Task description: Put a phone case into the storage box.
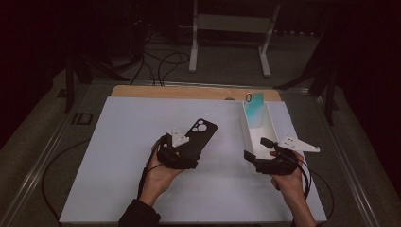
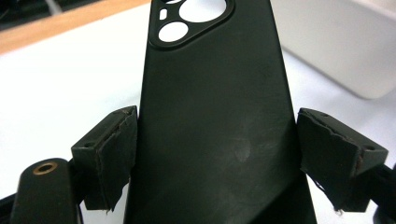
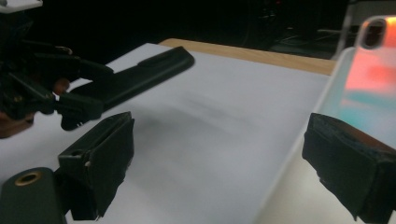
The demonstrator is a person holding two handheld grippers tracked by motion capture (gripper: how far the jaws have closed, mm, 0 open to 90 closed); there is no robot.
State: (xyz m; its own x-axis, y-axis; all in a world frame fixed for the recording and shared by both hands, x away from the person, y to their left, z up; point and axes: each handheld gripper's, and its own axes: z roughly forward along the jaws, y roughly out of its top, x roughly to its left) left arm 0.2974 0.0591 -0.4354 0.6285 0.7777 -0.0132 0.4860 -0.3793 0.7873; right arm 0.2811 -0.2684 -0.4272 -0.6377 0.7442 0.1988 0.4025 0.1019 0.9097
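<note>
The left gripper (image 1: 189, 150) grasps a black phone case (image 1: 198, 135) across its width. In the left gripper view both pads (image 2: 109, 156) press against the long edges of the phone case (image 2: 212, 121), near its lower end. The case is held clear of the bench (image 1: 127, 156), its camera cut-outs pointing to the far side and slightly right. It lies left of centre in the scene, above the white sheet covering the bench.

The right gripper (image 1: 257, 151) stands released. In the right gripper view its pads (image 3: 100, 161) are spread wide with nothing between them; the near wall of a white tray (image 3: 299, 154) passes through the gap further off. In the high view this gripper sits at the near end of the white tray (image 1: 272, 124), at the right of the bench.

A second phone case (image 1: 254, 108), translucent with teal and pink tints, leans inside the tray at its far end, camera opening uppermost.

A wooden strip (image 1: 189, 91) runs along the far edge of the bench. Cables (image 1: 161, 64) and a white stand (image 1: 231, 28) occupy the floor beyond.
</note>
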